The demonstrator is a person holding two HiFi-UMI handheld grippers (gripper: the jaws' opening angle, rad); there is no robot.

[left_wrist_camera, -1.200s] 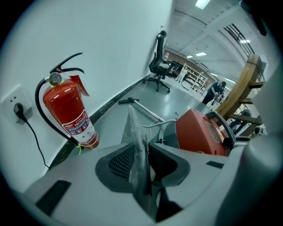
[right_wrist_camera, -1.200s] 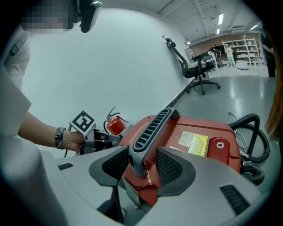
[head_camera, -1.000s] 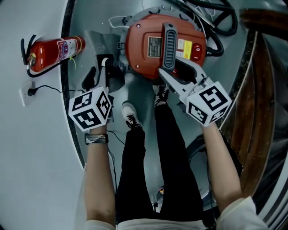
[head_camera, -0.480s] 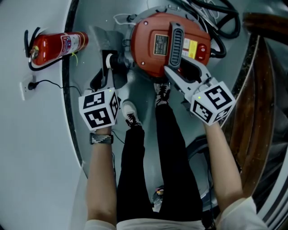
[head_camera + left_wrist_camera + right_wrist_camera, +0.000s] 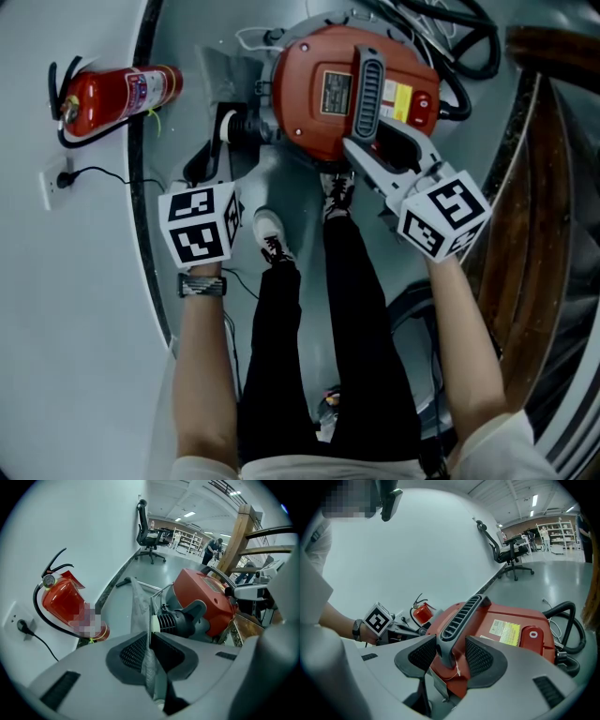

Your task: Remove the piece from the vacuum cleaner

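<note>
Pinning the vacuum cleaner (image 5: 352, 89) down with one hand while the other goes for the piece (image 5: 139, 605)

Right gripper (image 5: 451, 652) is clamped round the near end of the grey handle (image 5: 459, 616) on top of the red body. I reckon that's just to stop the machine rolling or tipping when the pull comes. Left gripper (image 5: 149, 651) has just been closing, and its pads now pinch the thin grey piece edge-on. It sits low on the vacuum's left side, just beside the black ribbed hose socket (image 5: 180, 620). The piece stands on its edge, with its long axis running straight out from the jaws, away from the person and alongside the machine, far end out over the floor. Guessing a pull back along that same line is what frees it.
</note>
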